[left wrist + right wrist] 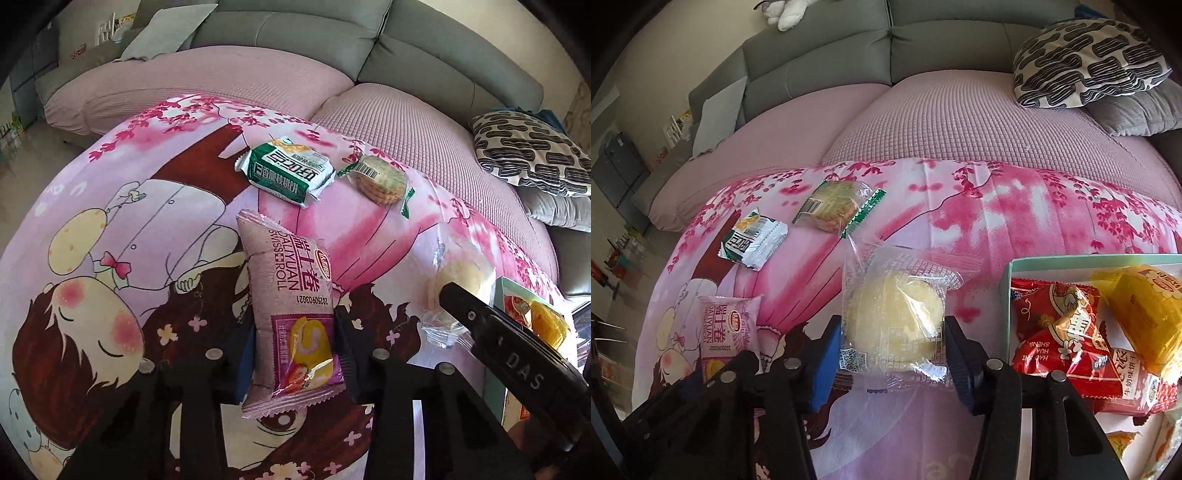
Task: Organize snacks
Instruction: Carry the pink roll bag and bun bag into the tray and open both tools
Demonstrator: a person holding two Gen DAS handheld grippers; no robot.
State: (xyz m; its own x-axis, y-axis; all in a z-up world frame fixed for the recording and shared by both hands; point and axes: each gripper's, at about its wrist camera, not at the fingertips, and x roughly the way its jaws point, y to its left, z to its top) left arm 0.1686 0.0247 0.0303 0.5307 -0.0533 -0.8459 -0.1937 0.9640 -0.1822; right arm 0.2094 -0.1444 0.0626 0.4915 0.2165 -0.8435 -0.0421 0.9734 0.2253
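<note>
**2 grippers on 2 snacks, box half filled**

The left gripper (295, 354) has its jaws closed against the sides of a pink Swiss roll packet (291, 317), which stands between them with its printed face up, over the cartoon-print sheet (110, 229). The right gripper (892, 354) brackets a clear-wrapped pale round bun (895, 321): the right jaw touches the wrapper edge, the left jaw sits just beside it, so the jaws are partly open and close around the bun; whether they actually pinch it cannot be told. The bun lies on the sheet just left of the box.

The pale green box (1012, 295) sits at the right edge of the sheet. Inside it are a red packet with white characters (1063, 343), a yellow packet (1145, 314) tilted against the far side, and a pinkish-red packet (1134, 384) partly under the red one. More wrappers show at the box's near corner, too cropped to identify.

Farther back on the sheet, 2 snacks lie loose and near each other: a green-and-white biscuit pack (286, 171) and a clear pack of round crackers with green ends (380, 181). The sheet covers a pink quilted sofa seat (942, 122), with a black-and-white patterned cushion (1086, 59) at the right.
</note>
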